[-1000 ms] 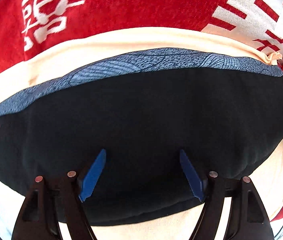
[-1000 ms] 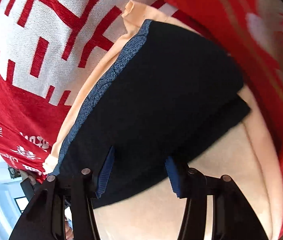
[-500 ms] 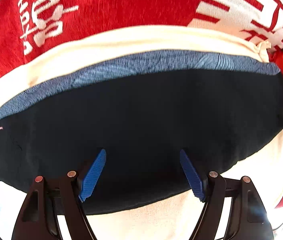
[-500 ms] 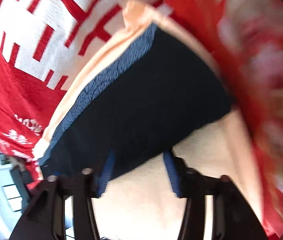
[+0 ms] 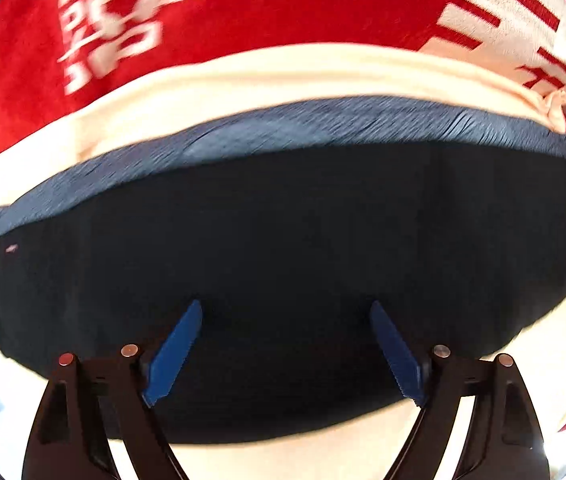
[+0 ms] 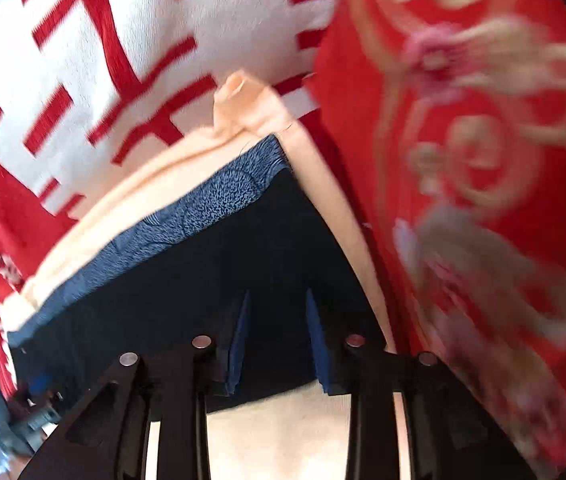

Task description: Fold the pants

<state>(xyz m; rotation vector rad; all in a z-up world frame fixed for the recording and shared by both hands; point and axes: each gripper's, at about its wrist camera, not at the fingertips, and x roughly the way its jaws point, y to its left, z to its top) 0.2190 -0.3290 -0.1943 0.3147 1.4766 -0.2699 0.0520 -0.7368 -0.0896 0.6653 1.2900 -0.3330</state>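
The dark navy pants lie folded into a flat band on a cream cloth, with a blue patterned strip along their far edge. My left gripper hangs over their near half. Its jaws are opening, the blue fingers stand wide apart, and nothing is pinched between them. In the right wrist view the pants show their right end and the patterned strip. My right gripper hovers over that end. Its jaws are closing to a narrow gap, and the cloth below lies flat and unpinched.
A red blanket with white lettering lies under the cream cloth. A white patch with red strokes is behind the pants' right end. Red fabric with a gold and pink pattern runs close along the right side.
The left jaws stand wider than before and the pants have shifted a little in that view. The right gripper has lifted and tilted, and its fingers have come closer together.
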